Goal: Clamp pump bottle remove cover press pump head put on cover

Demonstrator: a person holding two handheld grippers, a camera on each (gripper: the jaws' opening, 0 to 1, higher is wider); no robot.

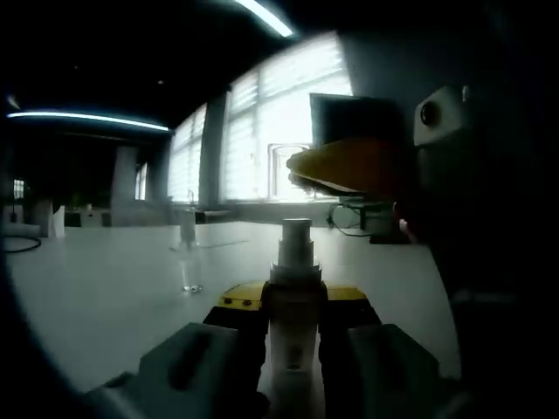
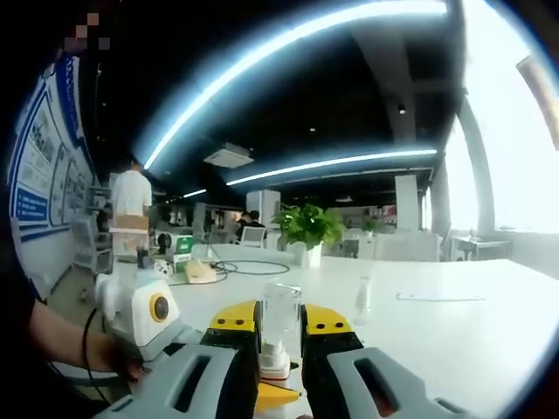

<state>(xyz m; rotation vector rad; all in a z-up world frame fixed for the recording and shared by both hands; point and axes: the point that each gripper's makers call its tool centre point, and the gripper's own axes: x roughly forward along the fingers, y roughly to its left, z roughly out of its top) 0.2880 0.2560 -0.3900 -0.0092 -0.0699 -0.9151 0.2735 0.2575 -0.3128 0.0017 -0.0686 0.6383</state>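
- In the left gripper view, the left tool (image 1: 294,327) is rising from the bottom edge, its two grey jaws with yellow tips closing snugly on the pump bottle (image 1: 293,305).
- The pump bottle is standing upright between those jaws, its pale pump head (image 1: 295,240) bare and pointing up.
- The other tool's yellow tip (image 1: 345,166) is reaching in from the right, sitting above and a little right of the pump head, apart from it.
- A white surface (image 1: 105,288) is stretching away behind the bottle, and a small clear object (image 1: 190,275), too dim to identify, is standing on it to the left.
- Bright windows (image 1: 262,131) are glowing along the far wall.
- In the right gripper view, the right tool (image 2: 280,340) is gripping the clear cover (image 2: 280,319) between its yellow-tipped jaws, which are closing almost together around it.
- Just below the cover, the bottle's white top (image 2: 274,360) is showing between the jaws; whether the cover is touching it cannot be told.
- The left tool's grey body (image 2: 148,319) is sitting at lower left, with a person's hand (image 2: 113,353) holding it.
- A potted plant (image 2: 307,229) is standing farther back on the white surface, and a person in white (image 2: 131,194) is standing at far left.
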